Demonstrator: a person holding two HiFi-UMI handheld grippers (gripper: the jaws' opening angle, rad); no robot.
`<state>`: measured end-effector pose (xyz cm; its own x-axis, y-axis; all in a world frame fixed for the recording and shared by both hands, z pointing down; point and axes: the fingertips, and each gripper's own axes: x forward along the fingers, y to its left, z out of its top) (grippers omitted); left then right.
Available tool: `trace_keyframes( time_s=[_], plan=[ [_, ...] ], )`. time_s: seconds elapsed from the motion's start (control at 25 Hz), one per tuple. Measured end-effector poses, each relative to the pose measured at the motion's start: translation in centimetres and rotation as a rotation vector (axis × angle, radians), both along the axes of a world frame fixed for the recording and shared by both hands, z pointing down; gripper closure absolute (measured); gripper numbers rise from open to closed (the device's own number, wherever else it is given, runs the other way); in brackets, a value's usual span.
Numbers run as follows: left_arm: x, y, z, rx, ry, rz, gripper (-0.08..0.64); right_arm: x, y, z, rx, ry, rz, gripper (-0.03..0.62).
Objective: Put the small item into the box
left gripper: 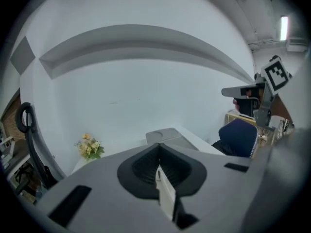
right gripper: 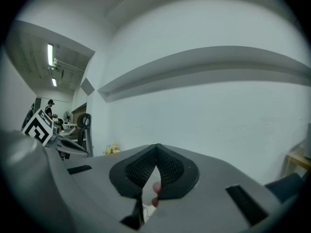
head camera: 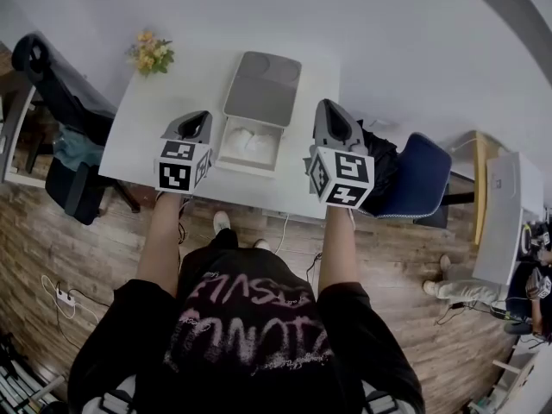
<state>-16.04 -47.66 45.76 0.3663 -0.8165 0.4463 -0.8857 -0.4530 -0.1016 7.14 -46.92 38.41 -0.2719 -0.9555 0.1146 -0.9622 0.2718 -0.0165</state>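
Grey box point(head camera: 261, 89), tray seen overhead only, between left gripper point(head camera: 200, 116) and right gripper point(head camera: 327, 104), both pinched shut; long axis ahead, lid farthest.

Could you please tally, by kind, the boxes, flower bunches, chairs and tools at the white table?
Box: 1
Bunch of flowers: 1
Chairs: 2 (black chair, blue chair)
Tools: 2 (left tool, right tool)
Total: 6

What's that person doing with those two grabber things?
A person stands at a white table, holding the left gripper and the right gripper, one on each side of an open box. Both grippers' fingers are shut, with nothing clearly held. Inside the box lies something white.
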Motion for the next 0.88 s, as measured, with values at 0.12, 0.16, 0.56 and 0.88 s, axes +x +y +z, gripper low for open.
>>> trace_keyframes(
  time_s=[0.12,0.16,0.56,0.88],
  plan=[
    [-0.3,-0.2,-3.3,0.074,0.046,-0.016,0.558,-0.1,0.2,0.0,-0.001,-0.003,-0.001,0.583],
    [-0.4,-0.2,-4.4,0.102,0.061,-0.018,0.558,-0.1,0.3,0.0,-0.002,-0.003,-0.002,0.583],
    [-1.3,0.5,-10.6,0.243,0.085,-0.026,0.558,0.1,0.9,-0.4,0.002,-0.008,-0.008,0.583],
    [-2.1,1.4,-12.3,0.297,0.139,-0.046,0.558,0.7,1.2,-0.6,0.006,-0.009,-0.006,0.583]
  ],
)
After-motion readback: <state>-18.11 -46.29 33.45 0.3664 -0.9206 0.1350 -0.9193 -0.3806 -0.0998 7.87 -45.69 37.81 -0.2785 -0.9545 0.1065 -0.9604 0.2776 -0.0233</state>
